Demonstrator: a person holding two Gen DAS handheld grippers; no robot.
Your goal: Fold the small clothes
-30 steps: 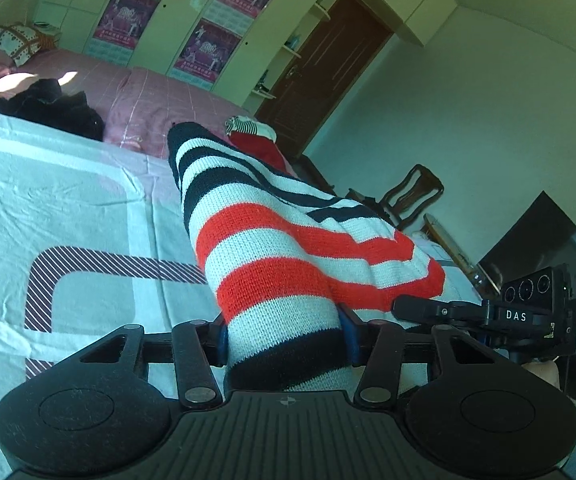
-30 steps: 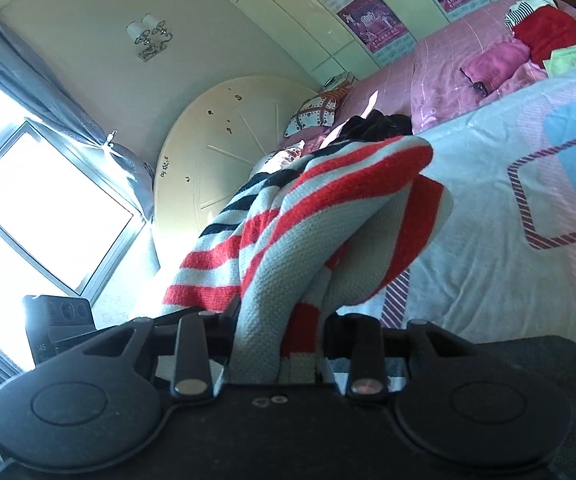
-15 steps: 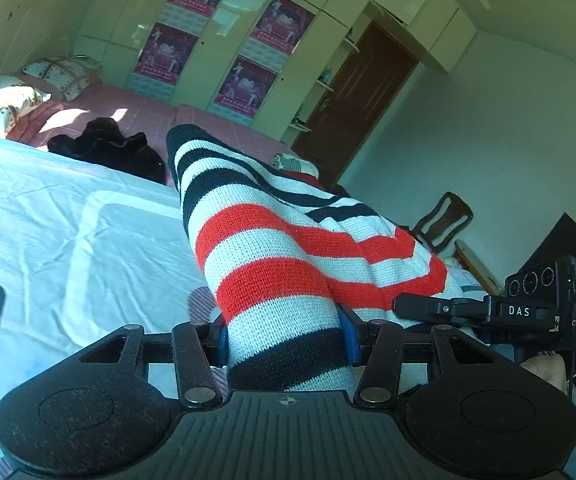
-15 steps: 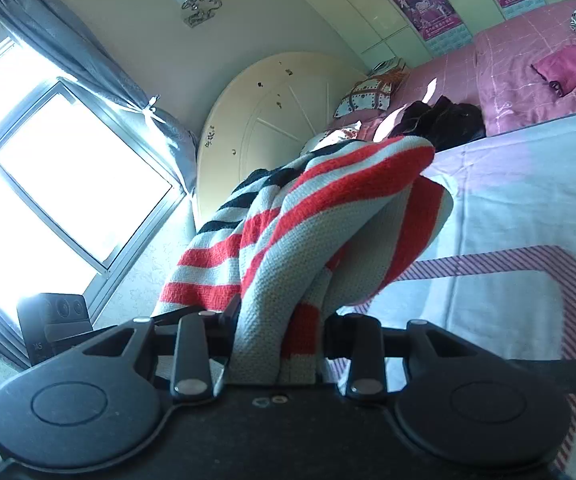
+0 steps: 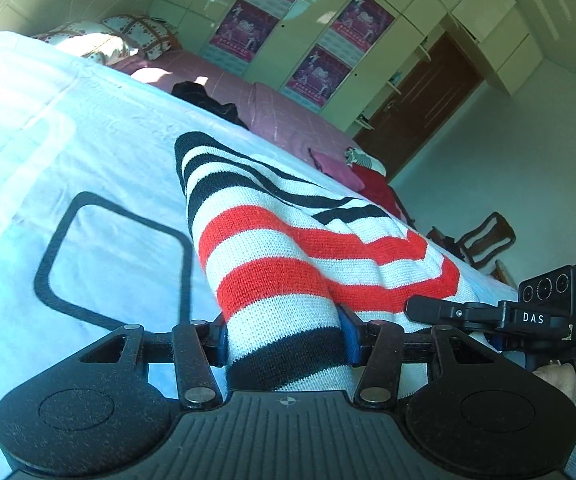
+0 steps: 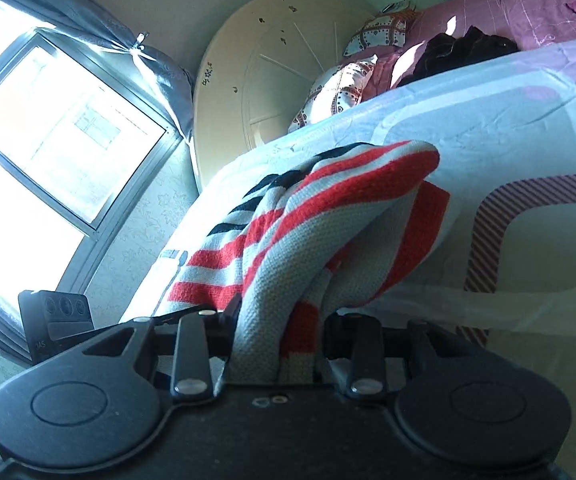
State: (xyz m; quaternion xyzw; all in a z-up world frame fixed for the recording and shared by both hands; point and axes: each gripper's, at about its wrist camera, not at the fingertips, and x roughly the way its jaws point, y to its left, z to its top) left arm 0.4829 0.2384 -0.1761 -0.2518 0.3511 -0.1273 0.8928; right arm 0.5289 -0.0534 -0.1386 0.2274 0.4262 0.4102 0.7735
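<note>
A knitted garment with red, white and black stripes is held between both grippers over the bed. My left gripper is shut on one bunched end of it. My right gripper is shut on the other end, which drapes forward in a fold. The right gripper's body shows at the right of the left wrist view, close beside the left one. The fingertips of both are hidden by the cloth.
The bed has a pale blue sheet with rounded rectangle prints. Behind it lie a pink cover, a black garment, pillows and red and pink clothes. A wooden chair stands at the right. A window is at the left.
Both grippers have swung with the garment toward the head of the bed and lower. The sheet now fills more of both views. The grip on the garment has not changed.
</note>
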